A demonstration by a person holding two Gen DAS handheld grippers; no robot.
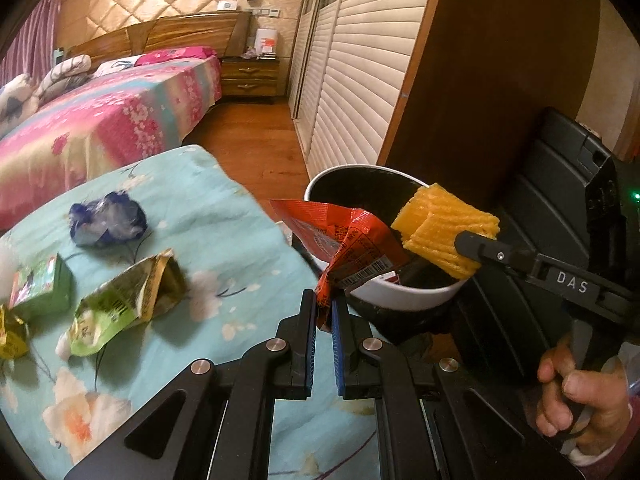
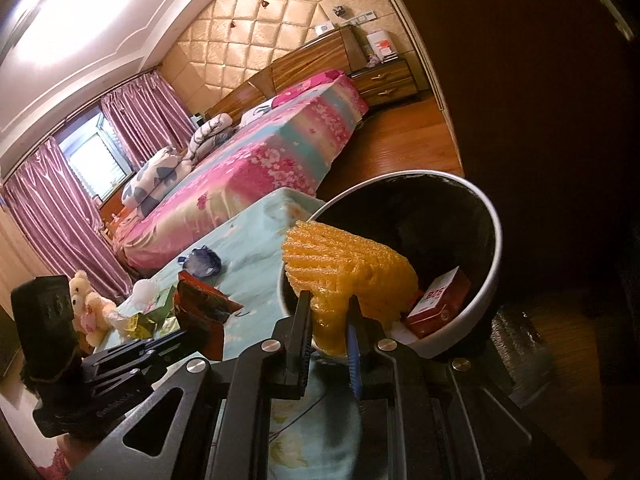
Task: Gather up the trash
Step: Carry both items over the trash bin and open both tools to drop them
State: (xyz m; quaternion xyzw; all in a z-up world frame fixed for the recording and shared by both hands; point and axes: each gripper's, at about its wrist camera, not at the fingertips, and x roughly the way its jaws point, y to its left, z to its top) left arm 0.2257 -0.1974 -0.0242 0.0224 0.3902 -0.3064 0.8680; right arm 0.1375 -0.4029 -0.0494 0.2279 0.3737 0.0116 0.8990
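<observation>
Left gripper (image 1: pixel 325 308): clenched on the lower corner of a red wrapper (image 1: pixel 347 246), which stands up past the fingertips and leans over the bin (image 1: pixel 404 300) rim, likely so it can fall inside.
Right gripper (image 2: pixel 329 312): clamped on a yellow foam net (image 2: pixel 348 272), held just ahead of the fingers at the bin mouth for the same reason.
Bin: just beyond both sets of fingertips; a red box (image 2: pixel 438 300) already lies inside.
Left over: a green packet (image 1: pixel 128 300), a blue wad (image 1: pixel 107 220) and a green box (image 1: pixel 40 286), well left of the left fingers on the blue flowered cloth (image 1: pixel 240 216).

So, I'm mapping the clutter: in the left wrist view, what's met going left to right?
Green carton → green crinkled wrapper → red foil packet → orange foam mesh
</observation>
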